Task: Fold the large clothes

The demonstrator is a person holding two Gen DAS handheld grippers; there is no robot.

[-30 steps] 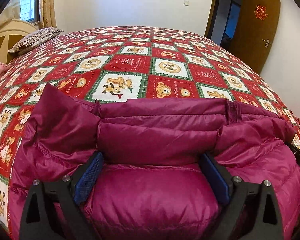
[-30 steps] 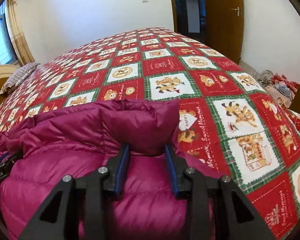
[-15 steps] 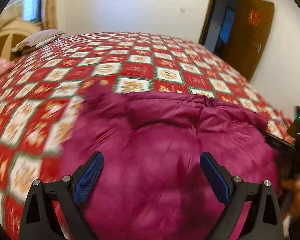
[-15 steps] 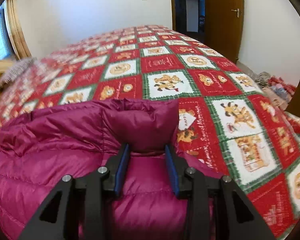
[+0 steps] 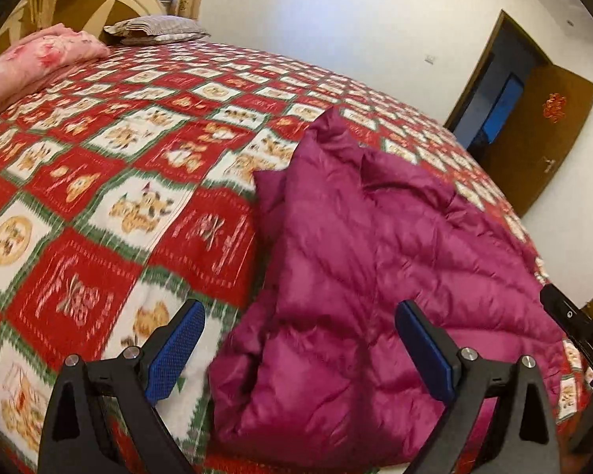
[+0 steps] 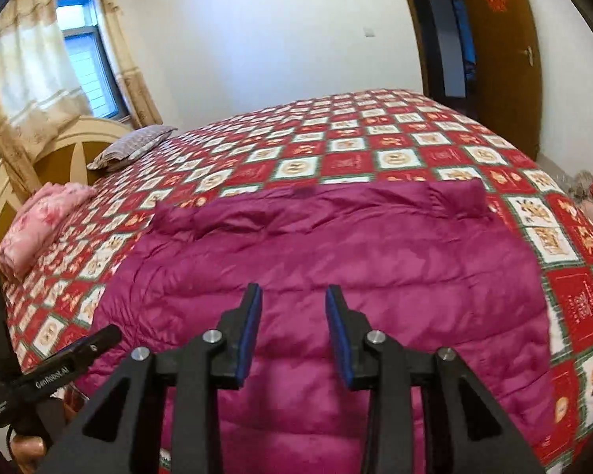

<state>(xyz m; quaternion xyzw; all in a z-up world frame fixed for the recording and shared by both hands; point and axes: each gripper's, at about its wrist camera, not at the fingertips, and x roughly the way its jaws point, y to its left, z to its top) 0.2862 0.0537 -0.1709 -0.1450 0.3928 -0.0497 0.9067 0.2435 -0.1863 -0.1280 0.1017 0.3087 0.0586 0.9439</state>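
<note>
Both my grippers are off the magenta down jacket, which lies folded on the bed near its front edge; left gripper has its fingers wide apart, nothing between them but air over the jacket's left edge; right gripper has fingers part-open, a clear gap, hovering over the middle panel. Risks: puffy fill looks springy, so the fold may pop open if I don't press it flat; slick shell could slide toward the bed edge (front hem is close to it) and drop off; grabbing only the top layer would drag the stack apart. Room: plenty of bare quilt beyond and to the left; pink blanket and pillow well apart at the headboard; my two grippers sit near each other, so mind a clash.
</note>
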